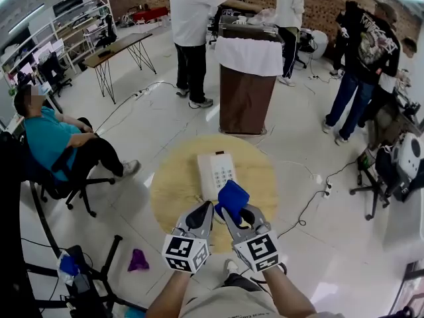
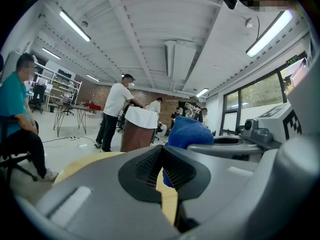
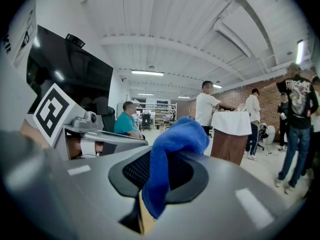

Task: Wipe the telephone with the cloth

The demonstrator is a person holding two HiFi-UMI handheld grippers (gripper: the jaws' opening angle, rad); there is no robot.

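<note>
The right gripper (image 1: 237, 215) is clenched on a blue cloth (image 1: 232, 198), and a fold of it stands up above the jaws. Just beside it, the left gripper (image 1: 201, 212) has its jaws pressed together with nothing between them. The telephone (image 1: 216, 171) lies on the round table (image 1: 171, 185), directly ahead of both grippers, and its long side points away from the person. The cloth is at the telephone's near end, so I judge the right gripper is the nearer one. I cannot tell if the cloth touches the telephone.
</note>
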